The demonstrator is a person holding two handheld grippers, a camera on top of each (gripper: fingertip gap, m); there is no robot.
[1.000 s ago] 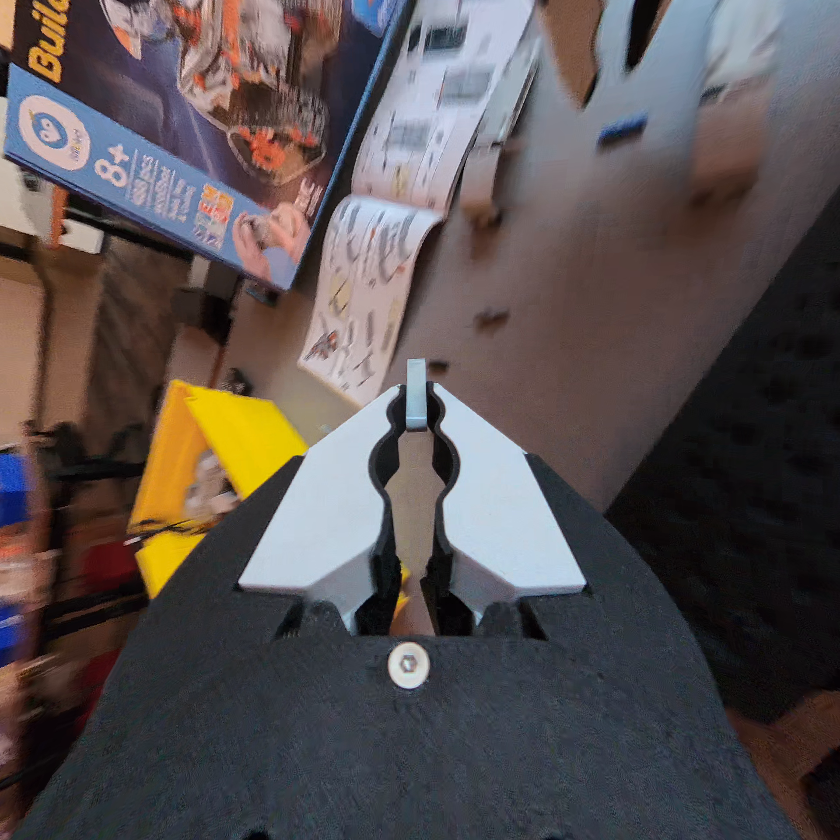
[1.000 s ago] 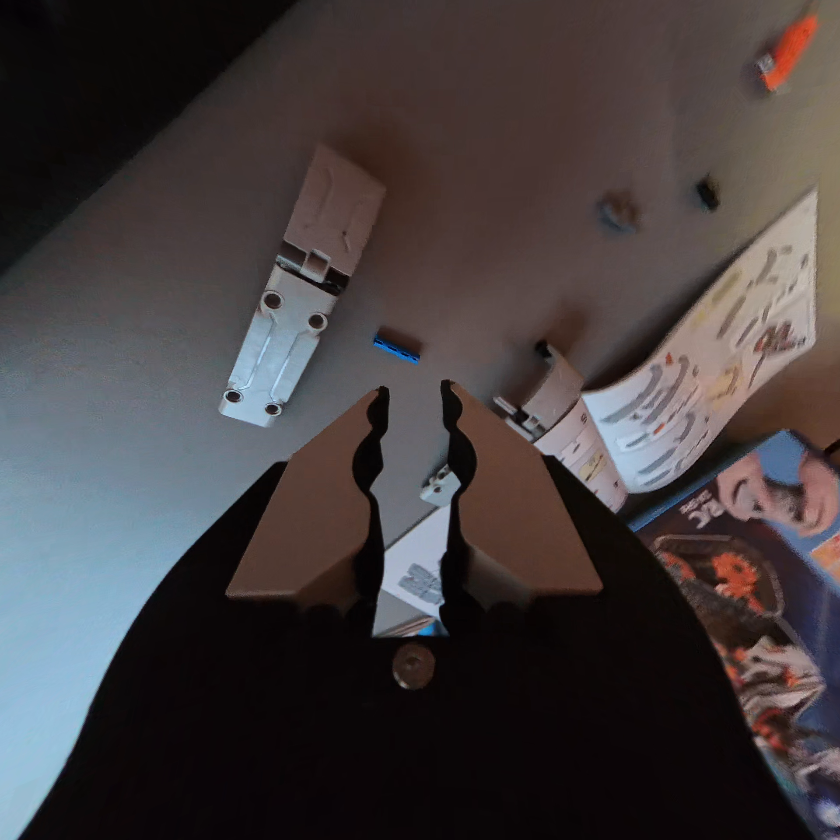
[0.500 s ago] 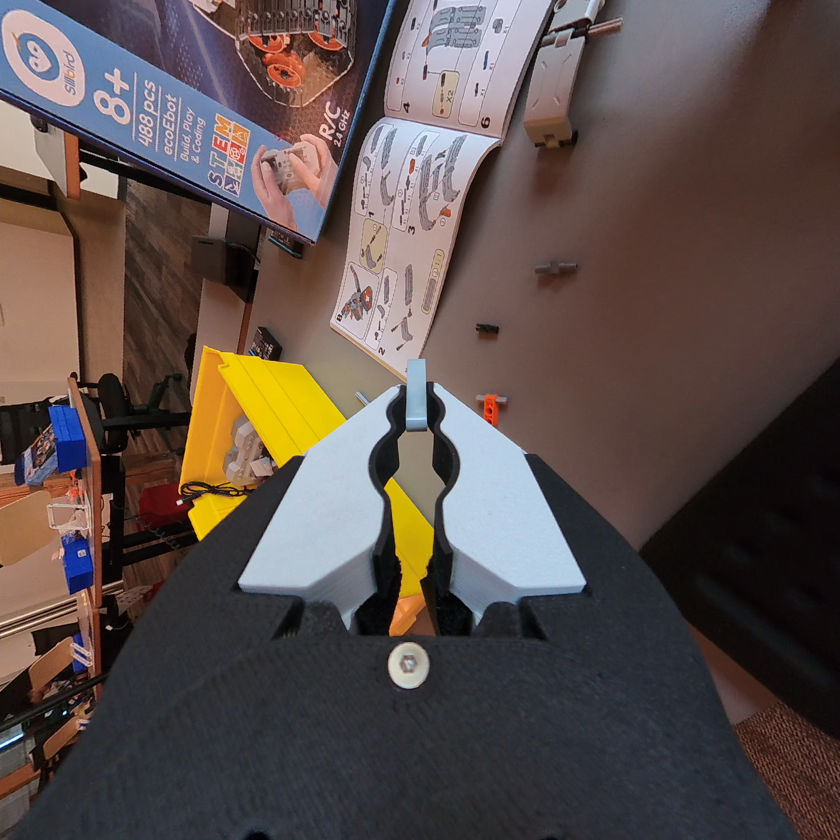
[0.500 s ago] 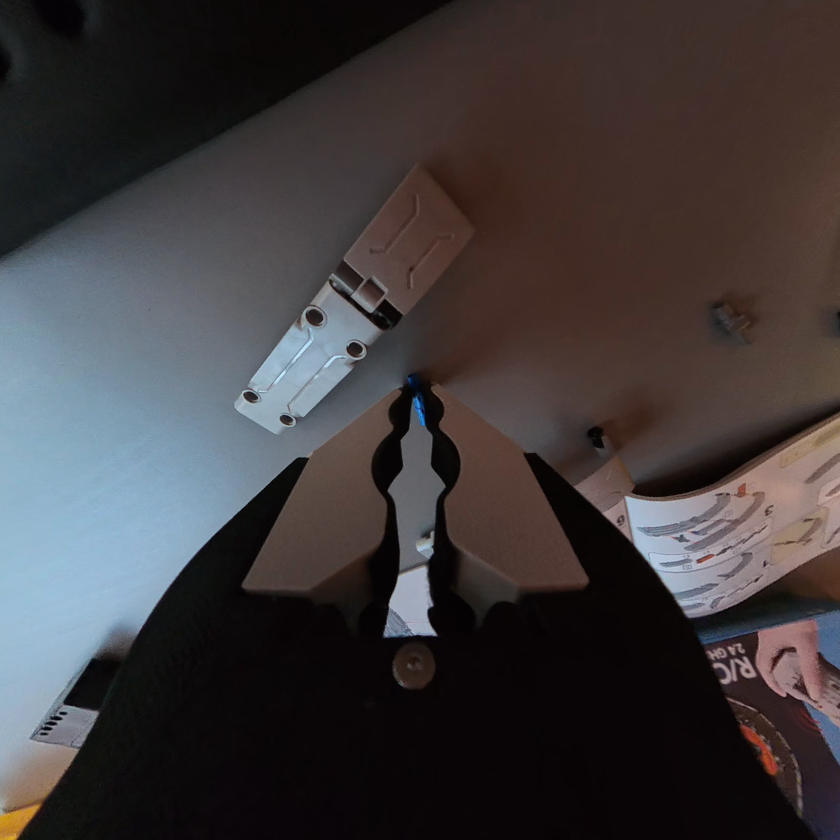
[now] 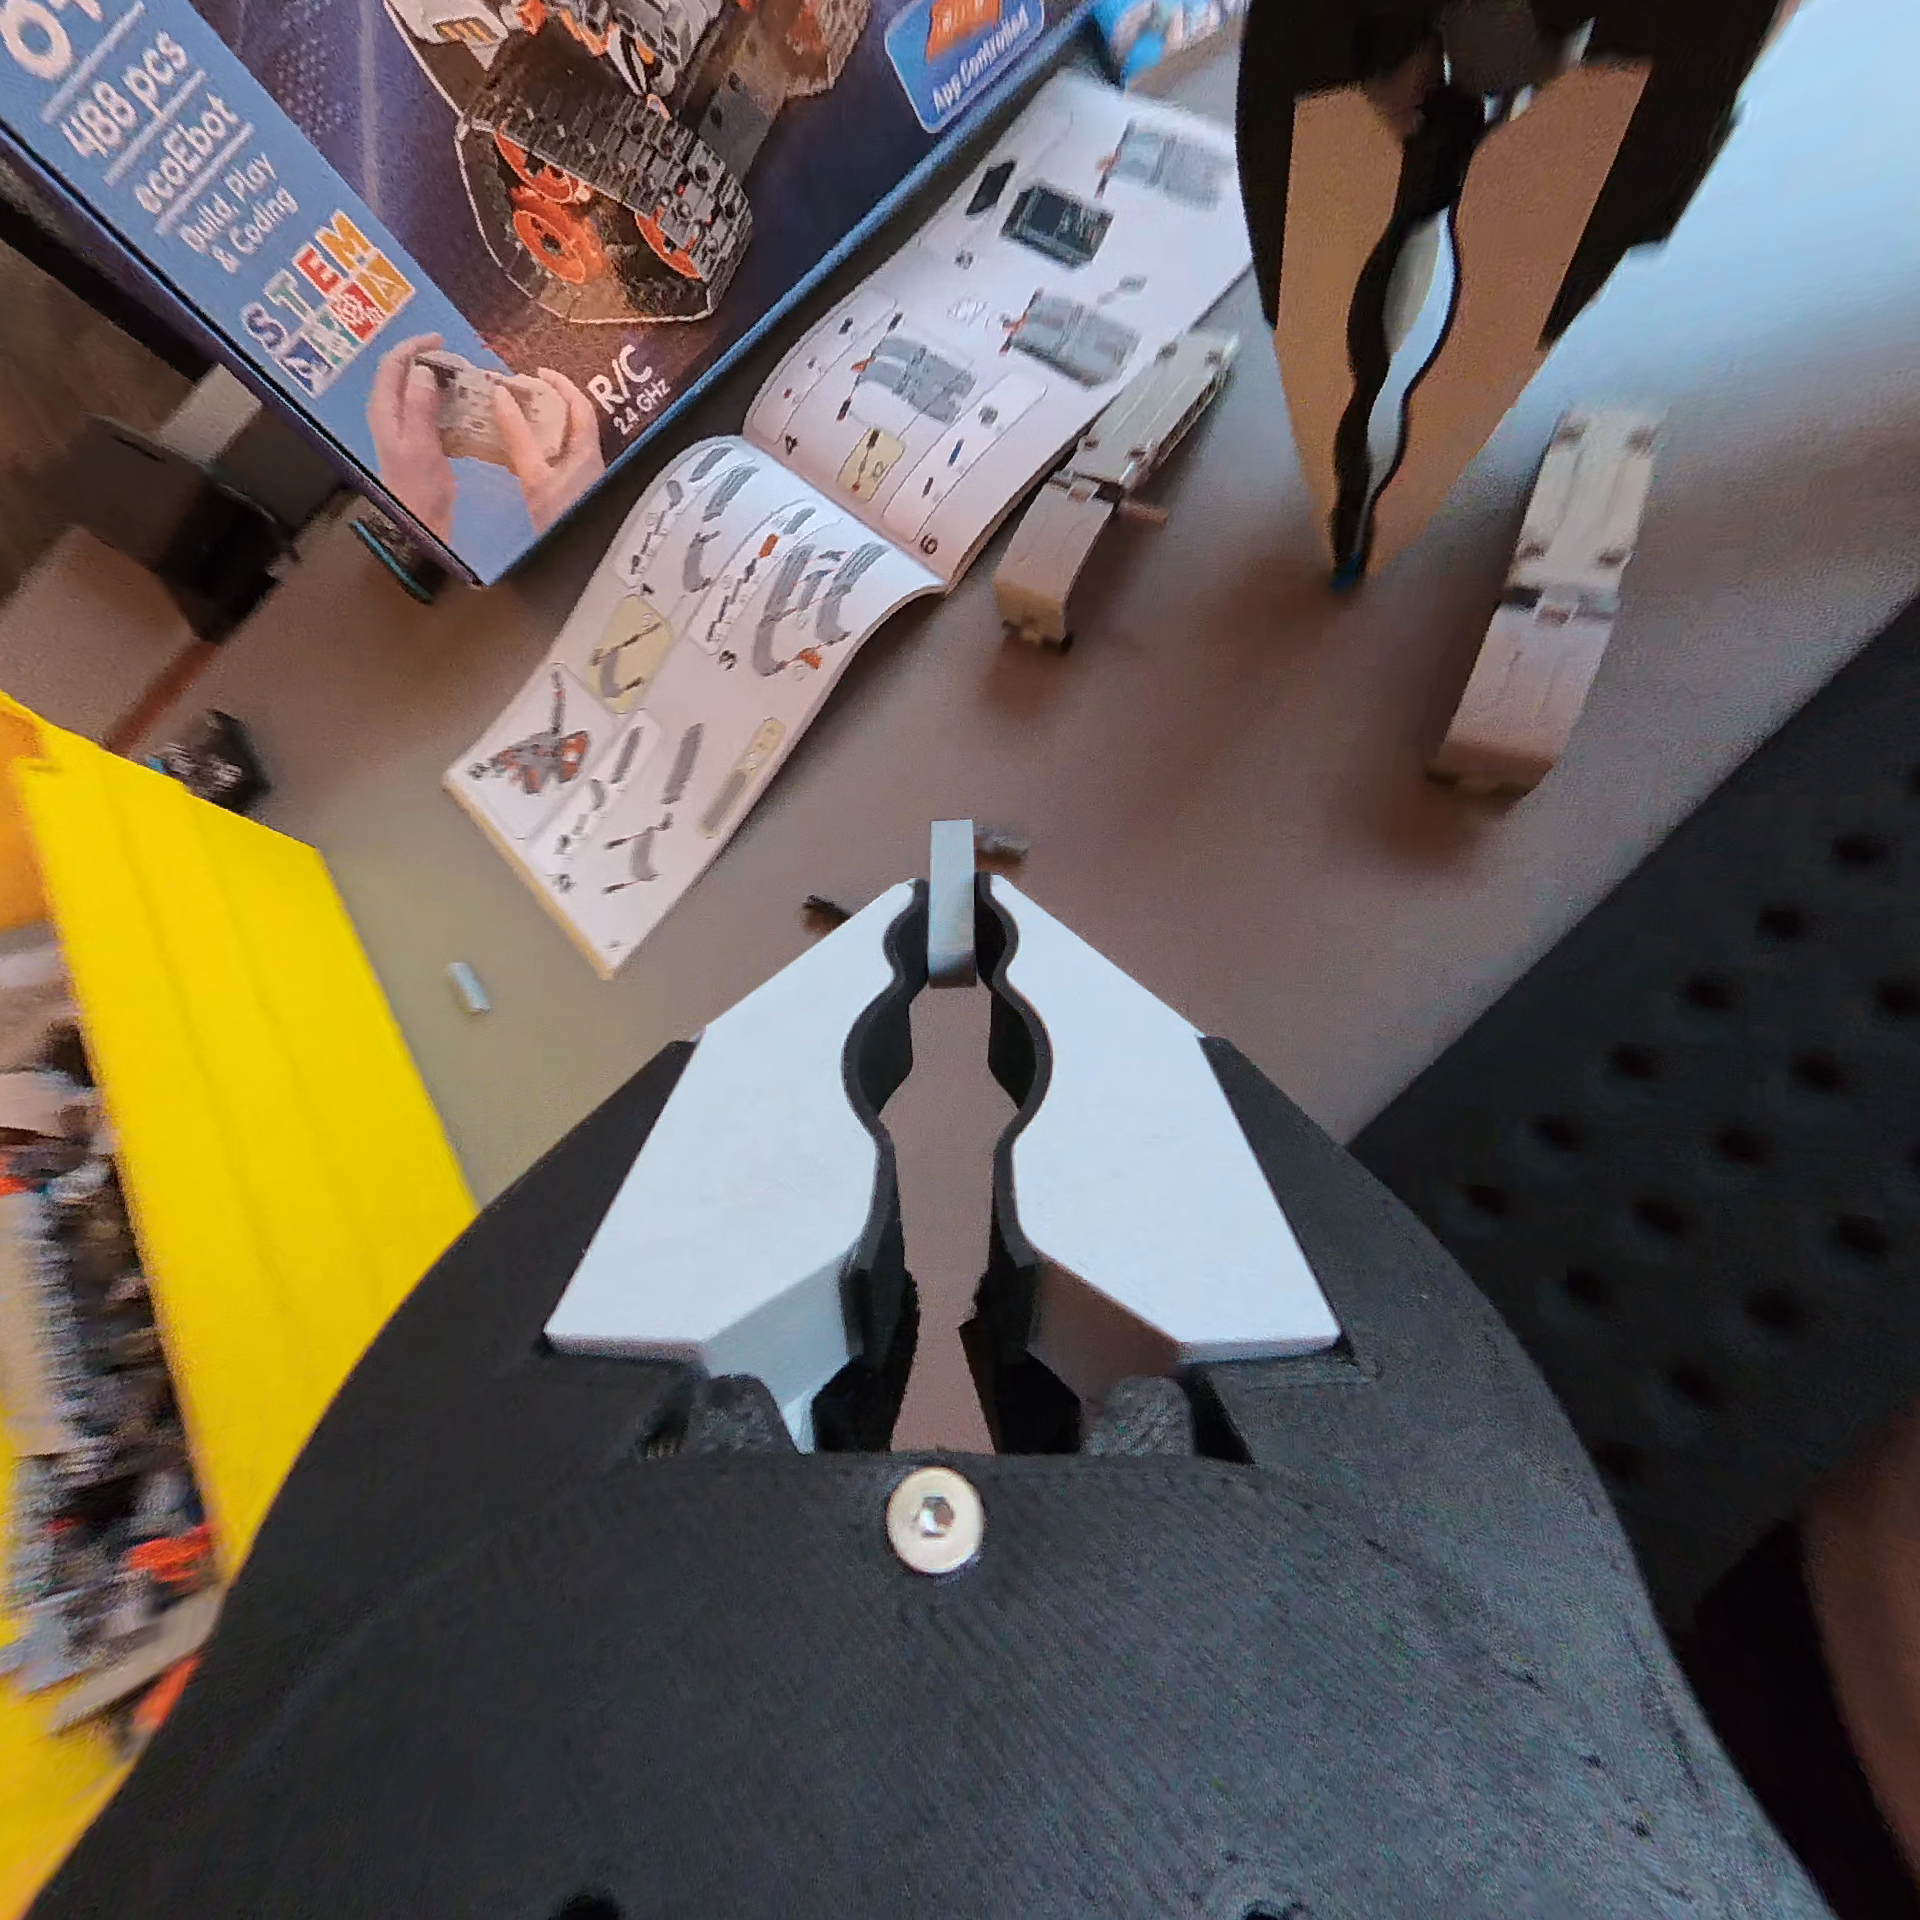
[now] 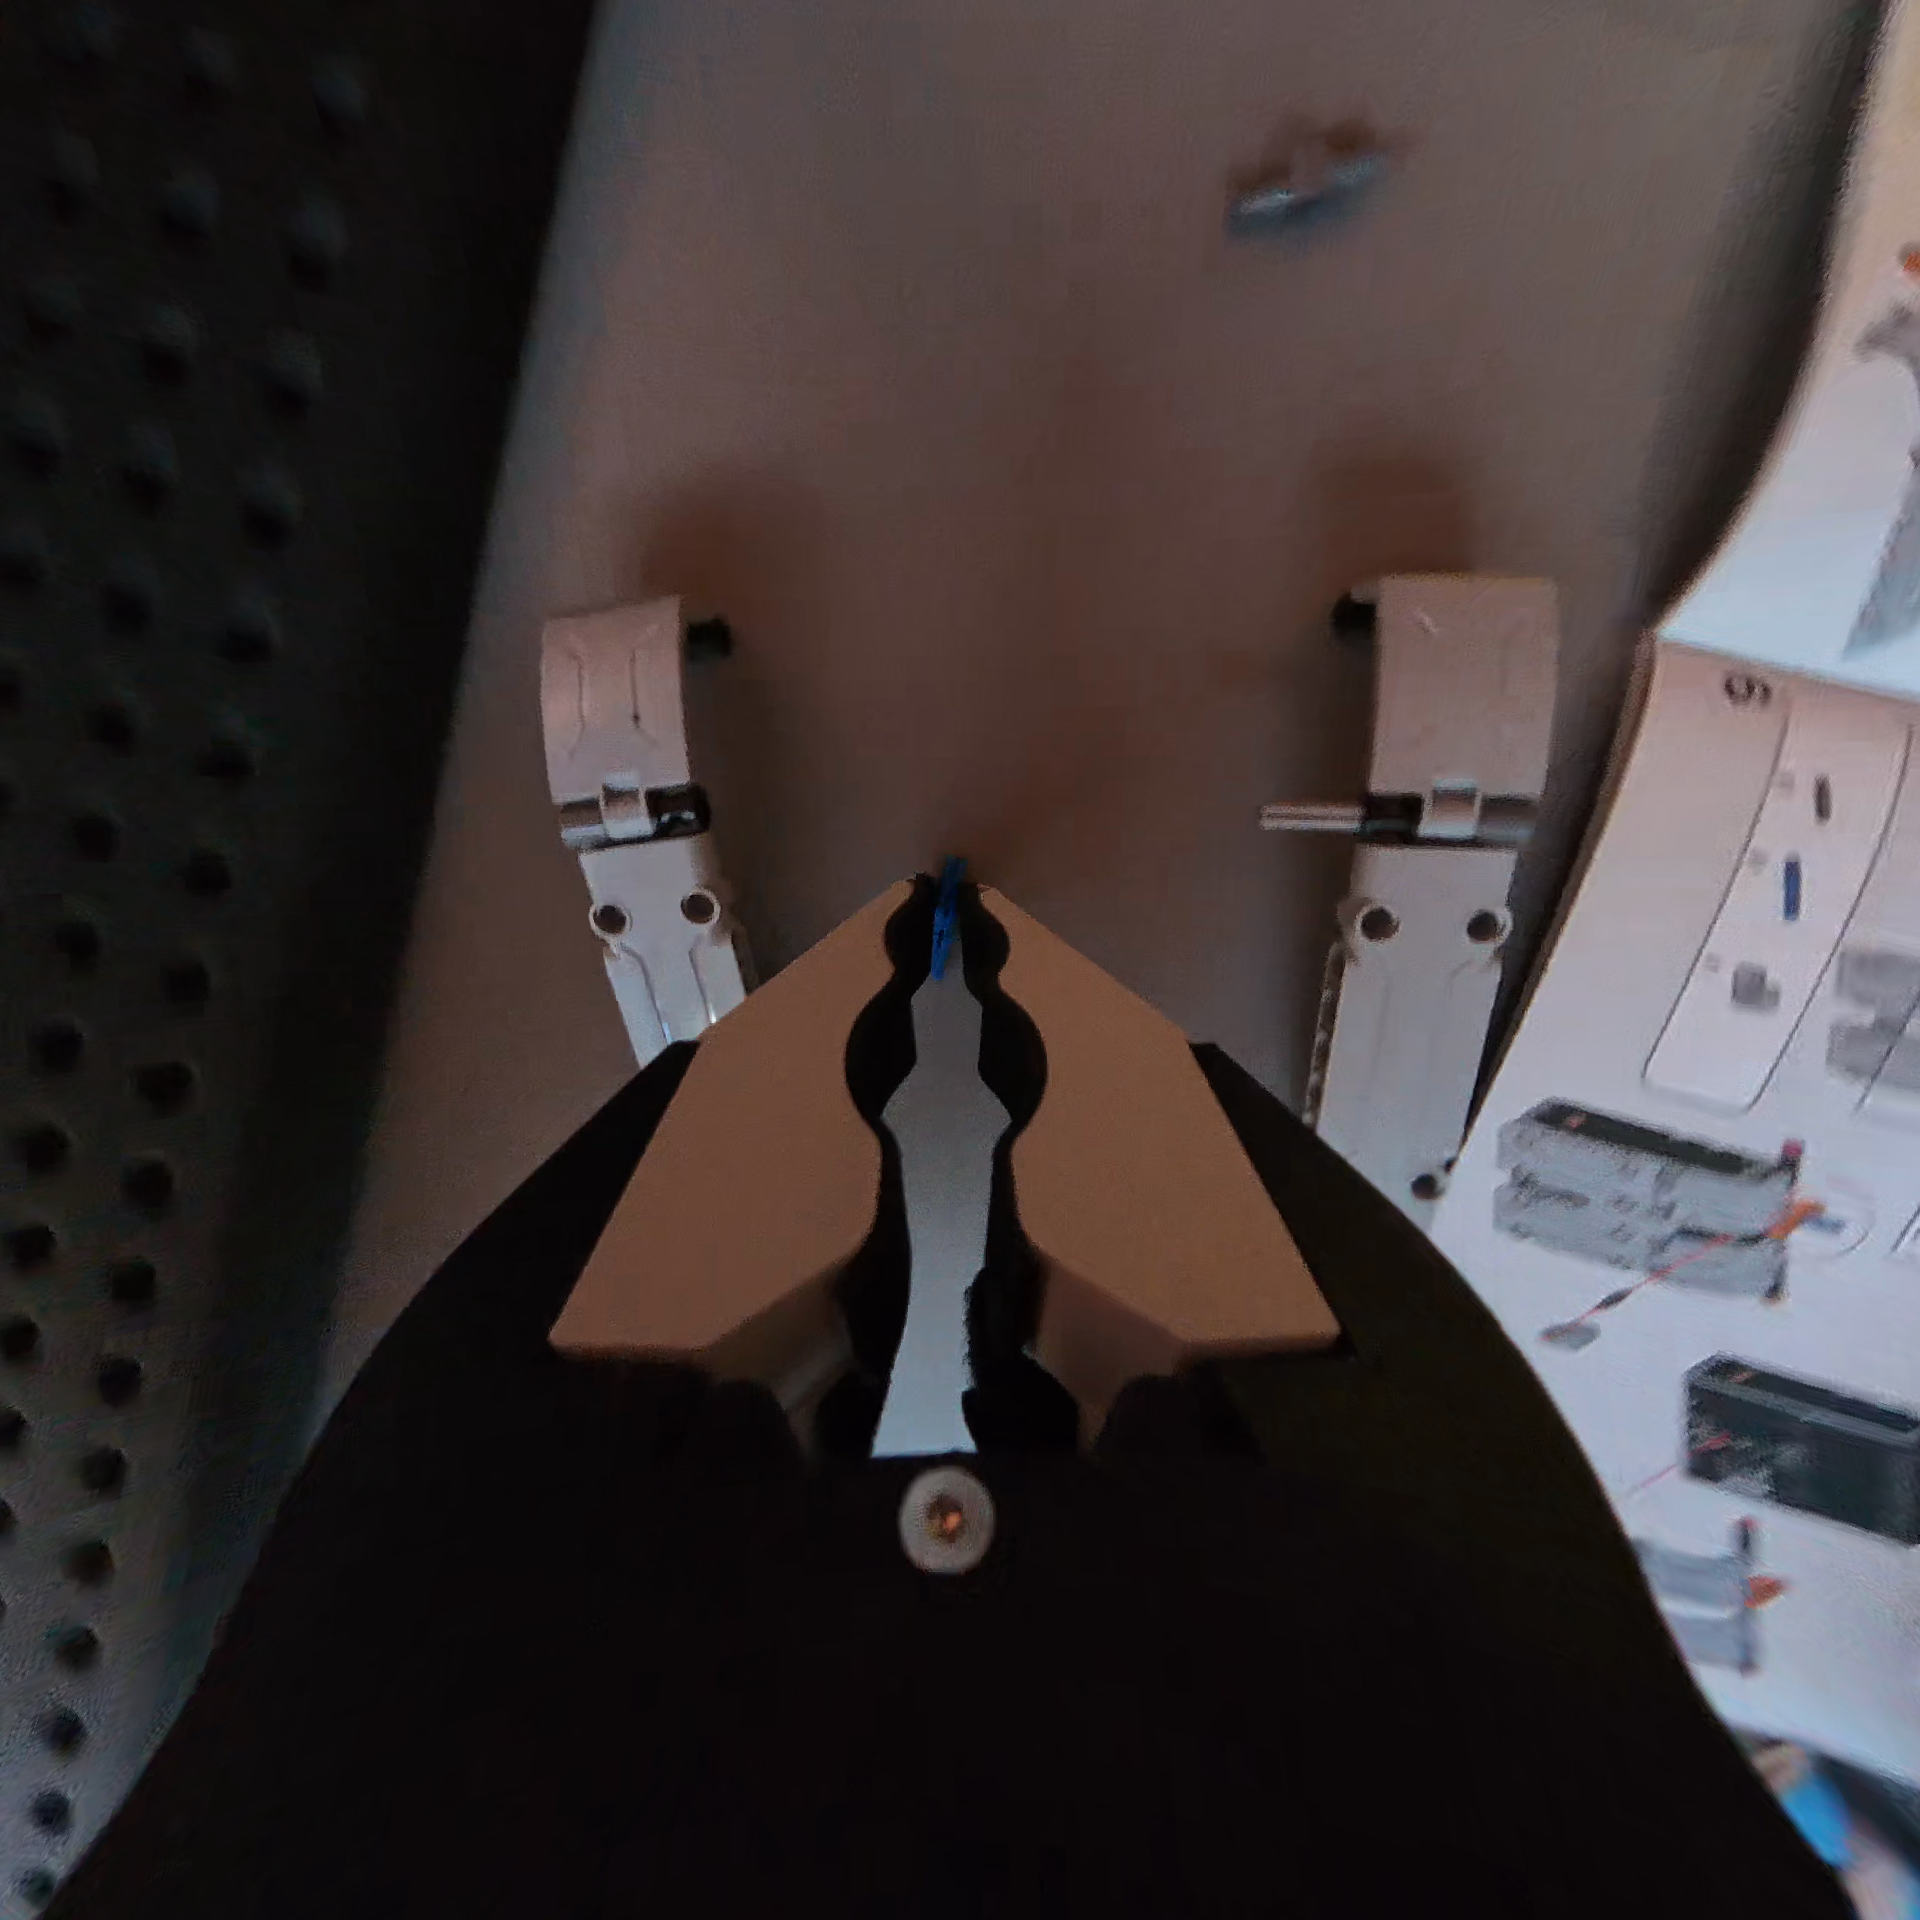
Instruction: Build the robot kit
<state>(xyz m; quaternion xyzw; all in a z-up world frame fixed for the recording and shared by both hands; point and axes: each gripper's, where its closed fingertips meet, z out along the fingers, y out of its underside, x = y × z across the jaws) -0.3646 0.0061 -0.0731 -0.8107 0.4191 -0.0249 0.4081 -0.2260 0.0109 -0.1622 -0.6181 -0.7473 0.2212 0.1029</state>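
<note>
Left gripper clamped on a small grey piece, pinched upright at the very tips and sticking out past them. It's held above the table, near the edge that borders the dark perforated mat.

Right gripper closed on a thin blue pin, also right at the tips, over bare table. In the left view the right gripper comes down from the top edge, tips low over the table, a bit of blue at them; contact with the surface can't be judged.

Two white hinged parts flank the right gripper: one on the mat side, the other just beside the open manual. In the left view these are the mat-side part and the manual-side part.

Manual lies open, one page curling up, against the blue kit box at the table's far side. Small loose bits near the left tips: a dark peg and a short grey sleeve. Another blurred grey bit sits farther out. Yellow bin off the table's left end, contents blurred.
</note>
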